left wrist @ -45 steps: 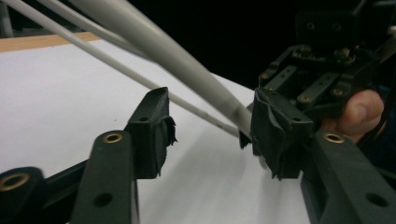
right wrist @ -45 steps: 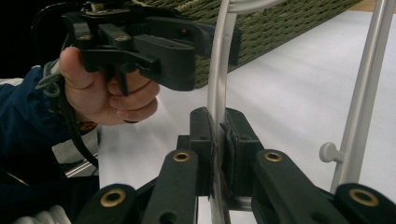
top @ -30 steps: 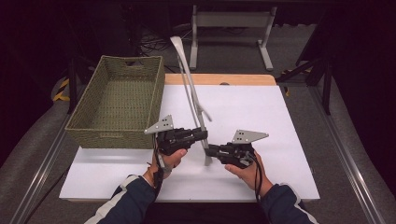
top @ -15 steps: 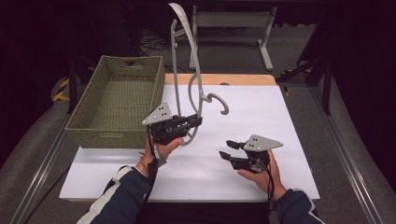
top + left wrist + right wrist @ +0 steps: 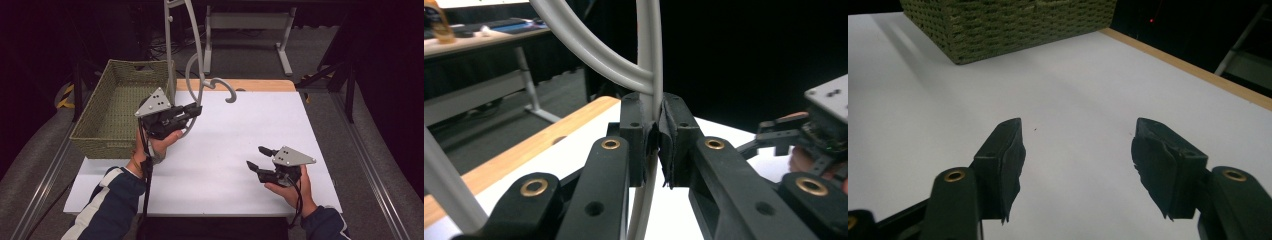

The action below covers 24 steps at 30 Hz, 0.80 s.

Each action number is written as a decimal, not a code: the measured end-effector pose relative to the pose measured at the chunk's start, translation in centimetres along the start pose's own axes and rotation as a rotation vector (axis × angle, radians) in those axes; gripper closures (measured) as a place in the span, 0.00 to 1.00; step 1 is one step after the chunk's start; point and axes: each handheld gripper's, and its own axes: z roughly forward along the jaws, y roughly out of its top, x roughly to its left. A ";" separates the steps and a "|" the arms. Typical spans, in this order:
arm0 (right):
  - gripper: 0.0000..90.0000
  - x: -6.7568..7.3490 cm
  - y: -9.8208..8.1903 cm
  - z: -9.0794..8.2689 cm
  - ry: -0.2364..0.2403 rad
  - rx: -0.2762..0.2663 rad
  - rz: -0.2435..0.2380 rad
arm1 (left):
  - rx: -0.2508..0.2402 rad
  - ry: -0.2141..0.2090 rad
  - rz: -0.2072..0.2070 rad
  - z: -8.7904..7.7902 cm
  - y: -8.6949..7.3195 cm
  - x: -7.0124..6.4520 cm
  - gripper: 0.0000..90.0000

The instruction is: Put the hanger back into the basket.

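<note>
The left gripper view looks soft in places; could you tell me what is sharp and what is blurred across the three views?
Left gripper view: the left gripper pads and clamped grey hanger are sharp, the background desk soft. Right gripper view: right gripper jaws crisp, basket slightly soft. High view: white table evenly bright, surroundings dark.

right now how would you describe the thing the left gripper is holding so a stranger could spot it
Start at the white table, then the green woven basket at its left edge. Just right of it the left hand-held gripper holds up a grey plastic clothes hanger, shut on one thin arm. Its curved hook and long pale arms, raised off the table, set it apart.
</note>
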 end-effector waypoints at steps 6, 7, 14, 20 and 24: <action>0.35 0.1 0.1 0.0 -0.019 0.000 -0.002 | -0.002 0.053 0.008 -1.6 0.5 1.3 0.91; 0.34 0.1 0.1 0.0 -0.022 -0.003 0.000 | 0.009 0.065 0.019 -2.0 0.6 1.6 0.91; 0.31 -0.3 0.0 -0.2 -0.045 -0.009 0.014 | 0.069 0.153 0.027 -3.7 0.0 4.2 0.91; 0.31 -0.3 -0.1 -0.2 -0.054 -0.011 0.016 | 0.128 0.211 0.011 -4.5 -1.3 6.6 0.91; 0.30 -0.2 -0.1 -0.1 -0.055 -0.006 0.011 | 0.186 0.250 0.003 -4.5 -2.8 8.2 0.91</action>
